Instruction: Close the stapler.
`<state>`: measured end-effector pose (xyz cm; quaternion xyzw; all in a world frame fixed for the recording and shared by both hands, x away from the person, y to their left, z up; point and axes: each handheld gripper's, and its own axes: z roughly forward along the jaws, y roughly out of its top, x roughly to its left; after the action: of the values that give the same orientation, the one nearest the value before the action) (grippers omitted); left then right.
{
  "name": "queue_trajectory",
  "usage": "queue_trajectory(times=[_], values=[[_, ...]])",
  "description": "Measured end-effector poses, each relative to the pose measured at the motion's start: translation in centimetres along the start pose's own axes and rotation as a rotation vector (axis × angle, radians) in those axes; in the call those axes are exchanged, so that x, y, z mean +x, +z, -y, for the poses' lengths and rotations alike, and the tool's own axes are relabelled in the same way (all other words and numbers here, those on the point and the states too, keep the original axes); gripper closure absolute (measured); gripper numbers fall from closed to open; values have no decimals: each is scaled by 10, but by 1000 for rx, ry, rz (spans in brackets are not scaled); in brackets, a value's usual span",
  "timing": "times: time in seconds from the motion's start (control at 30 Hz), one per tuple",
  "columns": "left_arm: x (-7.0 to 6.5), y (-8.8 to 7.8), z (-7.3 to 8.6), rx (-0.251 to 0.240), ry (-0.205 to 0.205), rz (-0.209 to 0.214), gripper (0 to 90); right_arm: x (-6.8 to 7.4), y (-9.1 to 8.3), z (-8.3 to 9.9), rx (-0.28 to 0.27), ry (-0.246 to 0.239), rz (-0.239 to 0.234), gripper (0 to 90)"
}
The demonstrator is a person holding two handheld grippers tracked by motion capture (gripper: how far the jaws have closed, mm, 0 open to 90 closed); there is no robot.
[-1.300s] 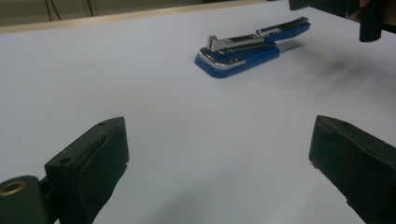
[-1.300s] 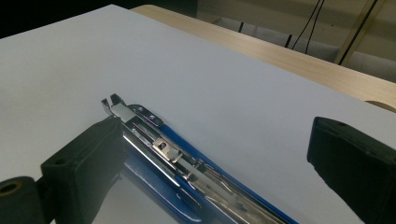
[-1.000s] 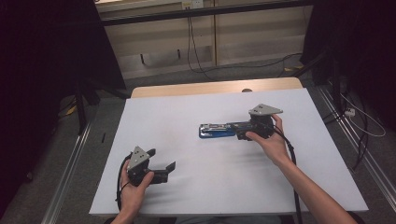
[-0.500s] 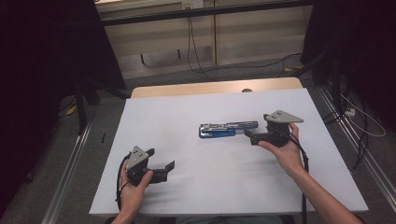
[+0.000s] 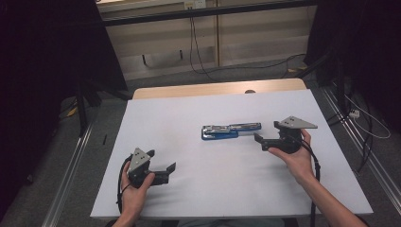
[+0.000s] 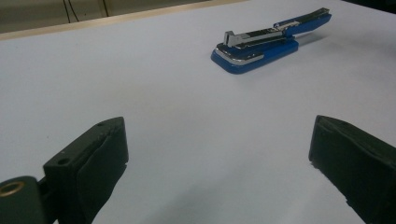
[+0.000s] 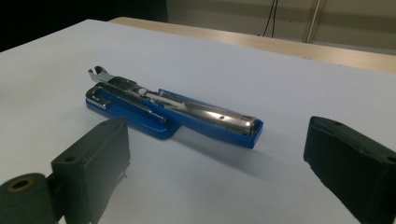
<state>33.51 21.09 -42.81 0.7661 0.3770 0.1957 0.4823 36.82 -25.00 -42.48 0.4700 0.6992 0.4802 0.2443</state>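
A blue plastic stapler with a chrome metal top [image 5: 231, 131] lay mid-table on the white sheet [image 5: 189, 118], its long axis pointing straight at the nearby, wide-open, empty right gripper [image 5: 263, 141], while the left gripper [image 5: 168, 171], equally open and empty, rested well apart near the front edge.

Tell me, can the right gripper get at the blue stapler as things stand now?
Probably yes. The right gripper is open and points at the stapler, whose near end lies just ahead of its jaws, with bare white table between them and nothing in the way.
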Motion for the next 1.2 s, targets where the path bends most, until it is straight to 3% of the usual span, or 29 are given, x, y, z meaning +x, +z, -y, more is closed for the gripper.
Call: queue_trajectory(times=[0.1,0.27,0.37,0.5,0.67,0.9,0.97,1.2], values=[[1,0,0,-3,-10,6,43,1,-1,6,-4,-23,11,77],[-1,1,-1,-3,-5,20,48,1,0,15,29,-11,-7,103],[0,2,-1,1,6,18,49,3,1,17,37,-36,-10,139],[3,6,-1,12,-28,21,53,2,0,18,40,-25,-16,203],[2,12,-4,16,-12,13,52,1,2,18,43,-40,-19,281],[1,35,-14,9,21,35,70,0,8,19,54,-57,-17,466],[0,39,-15,8,1,44,70,1,9,19,58,-60,-19,528],[3,48,-23,-39,-3,40,73,2,11,16,59,-52,-32,757]])
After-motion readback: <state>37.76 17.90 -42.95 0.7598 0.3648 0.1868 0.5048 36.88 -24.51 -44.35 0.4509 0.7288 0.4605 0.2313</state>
